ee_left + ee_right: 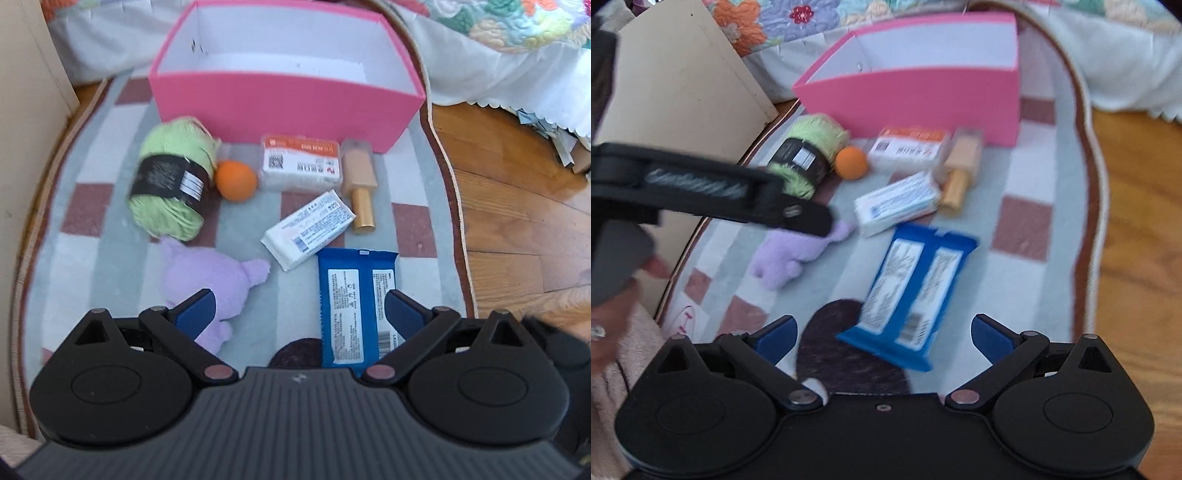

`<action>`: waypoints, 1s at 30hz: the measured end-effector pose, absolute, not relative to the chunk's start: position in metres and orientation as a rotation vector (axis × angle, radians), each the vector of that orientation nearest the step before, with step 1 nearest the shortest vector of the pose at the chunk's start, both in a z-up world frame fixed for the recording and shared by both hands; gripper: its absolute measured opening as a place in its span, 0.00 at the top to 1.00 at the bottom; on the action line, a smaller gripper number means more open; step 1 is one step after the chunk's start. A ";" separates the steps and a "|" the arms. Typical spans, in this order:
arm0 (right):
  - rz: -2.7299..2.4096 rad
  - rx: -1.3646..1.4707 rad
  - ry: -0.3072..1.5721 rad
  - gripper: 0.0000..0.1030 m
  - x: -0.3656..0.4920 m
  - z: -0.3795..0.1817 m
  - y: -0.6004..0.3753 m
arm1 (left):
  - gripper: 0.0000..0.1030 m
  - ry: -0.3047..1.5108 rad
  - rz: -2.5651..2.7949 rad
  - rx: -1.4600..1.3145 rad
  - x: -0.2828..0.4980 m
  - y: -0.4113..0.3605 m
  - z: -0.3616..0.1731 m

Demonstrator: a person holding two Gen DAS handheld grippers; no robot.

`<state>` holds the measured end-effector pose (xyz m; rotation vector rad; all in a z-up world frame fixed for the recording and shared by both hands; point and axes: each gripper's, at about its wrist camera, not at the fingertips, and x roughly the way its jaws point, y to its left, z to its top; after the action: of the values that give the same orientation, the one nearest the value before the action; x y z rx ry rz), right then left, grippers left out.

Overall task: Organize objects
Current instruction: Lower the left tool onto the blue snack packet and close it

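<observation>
The checked, brown-bordered rug [92, 236] ends at wooden floor [517, 221] on the right, where open room lies. An open pink cardboard box [280, 107] stands at the rug's far edge. Left tool [299, 314] and right tool [882, 334], both spread wide and holding nothing, hover just above the flat blue foil packet [354, 306].
</observation>
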<state>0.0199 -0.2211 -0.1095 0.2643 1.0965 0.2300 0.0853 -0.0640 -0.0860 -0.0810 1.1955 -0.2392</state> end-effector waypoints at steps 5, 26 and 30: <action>0.208 0.149 1.110 0.02 0.022 -0.132 -0.197 | 0.05 1.294 -0.315 -0.203 0.090 -0.062 -0.121; 0.224 0.014 1.017 0.16 0.006 -0.145 -0.176 | 0.55 1.434 -0.469 -0.375 0.082 -0.073 -0.176; 0.179 -0.004 1.043 0.13 0.007 -0.149 -0.176 | 0.65 1.444 -0.481 -0.406 0.078 -0.076 -0.181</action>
<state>0.0073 -0.1757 -0.1490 -0.0037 1.0429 0.1791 0.0784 -0.0756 -0.1806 -0.4063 1.4439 -0.4811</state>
